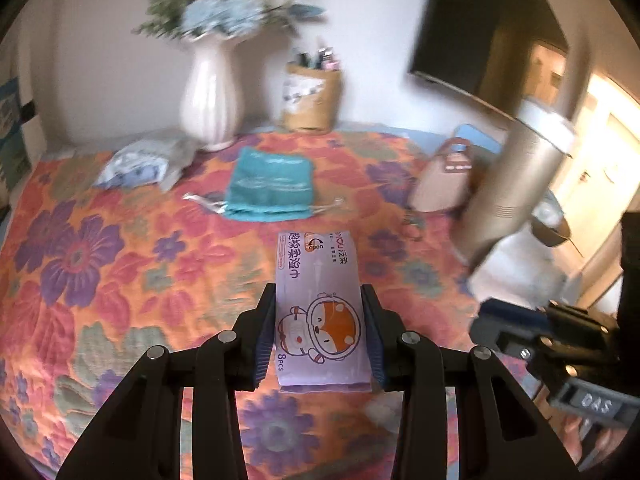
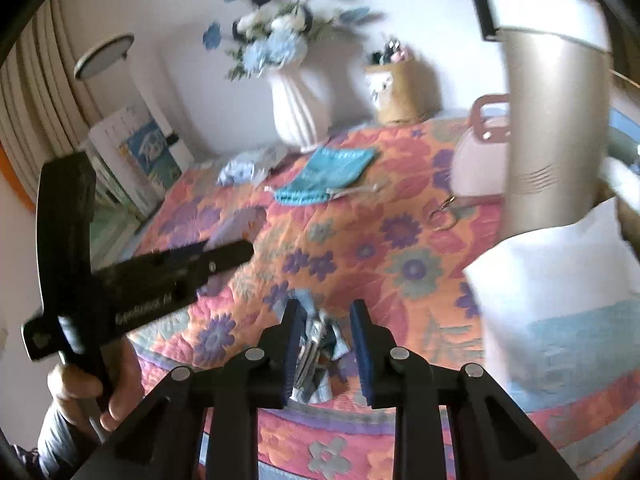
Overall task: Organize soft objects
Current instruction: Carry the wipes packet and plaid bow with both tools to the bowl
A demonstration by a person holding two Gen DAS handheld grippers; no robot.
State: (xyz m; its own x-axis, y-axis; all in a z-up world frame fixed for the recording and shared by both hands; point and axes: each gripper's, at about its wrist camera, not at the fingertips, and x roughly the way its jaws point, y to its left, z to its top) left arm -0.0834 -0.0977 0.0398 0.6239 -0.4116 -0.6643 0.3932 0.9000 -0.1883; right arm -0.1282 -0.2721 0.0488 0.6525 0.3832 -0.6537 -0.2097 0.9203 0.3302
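My left gripper (image 1: 319, 292) is shut on a purple tissue pack (image 1: 320, 312) printed with a cartoon animal, and holds it above the floral tablecloth (image 1: 120, 280). In the right wrist view that gripper shows at the left with a hand around its grip. Between the fingers of my right gripper (image 2: 326, 308) sits a small crumpled blue-grey cloth (image 2: 320, 340). It lies against the left pad, with a gap to the right pad. Farther back lie a teal drawstring pouch (image 1: 272, 188) and a crumpled blue-and-white cloth (image 1: 140, 160).
A white vase (image 1: 210, 96) of blue flowers and a brown paper bag (image 1: 310, 96) of pens stand by the wall. A pink handbag (image 1: 444, 180) and a tall gold cylinder (image 1: 516, 184) stand at the right. A folded white-and-teal item (image 2: 560, 288) lies near right.
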